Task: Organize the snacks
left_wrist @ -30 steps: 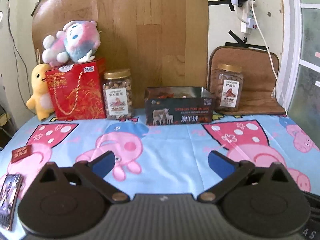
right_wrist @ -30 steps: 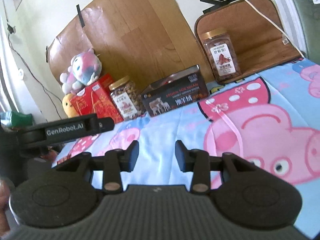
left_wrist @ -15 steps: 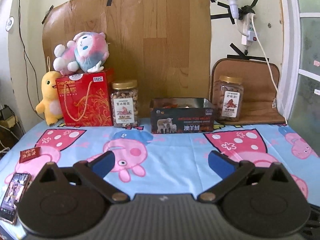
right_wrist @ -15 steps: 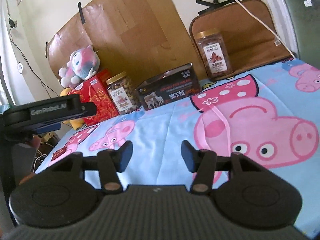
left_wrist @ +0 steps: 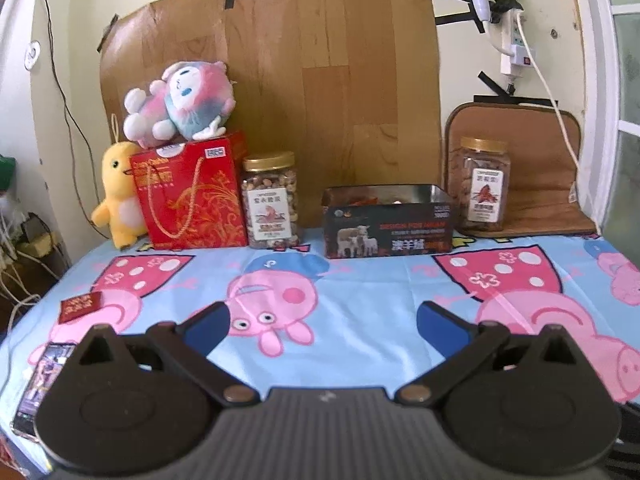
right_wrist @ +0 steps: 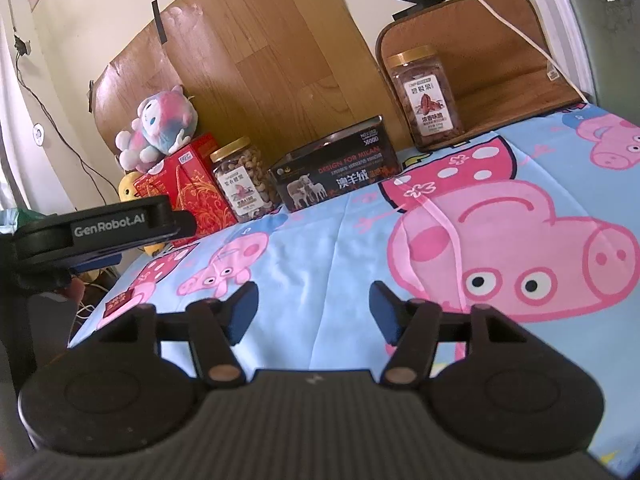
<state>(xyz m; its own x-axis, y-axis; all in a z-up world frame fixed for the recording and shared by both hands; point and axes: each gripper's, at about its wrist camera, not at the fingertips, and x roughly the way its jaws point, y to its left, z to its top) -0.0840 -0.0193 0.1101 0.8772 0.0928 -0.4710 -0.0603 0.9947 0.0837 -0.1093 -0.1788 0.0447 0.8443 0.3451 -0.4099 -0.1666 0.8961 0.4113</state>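
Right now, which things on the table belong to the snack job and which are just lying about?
Job: nut jar; second jar; open black box; red gift bag; small red packet.
Lying about: pastel plush; yellow duck; phone.

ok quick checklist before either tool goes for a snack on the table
1. Left tool free: ok, wide open with nothing between the pads.
2. Right tool free: ok, its jaws are opening and only cloth shows between them.
3. Path across the tablecloth to the back row: ok, bare in the middle.
4. Open black tin ready to receive: ok, no lid on it; how full it is, cannot tell.
5. Nut jar and second jar upright with lids on: ok.
6. Small red packet and phone at the left edge within reach: cannot tell, both lie beside the left tool, not ahead of it.
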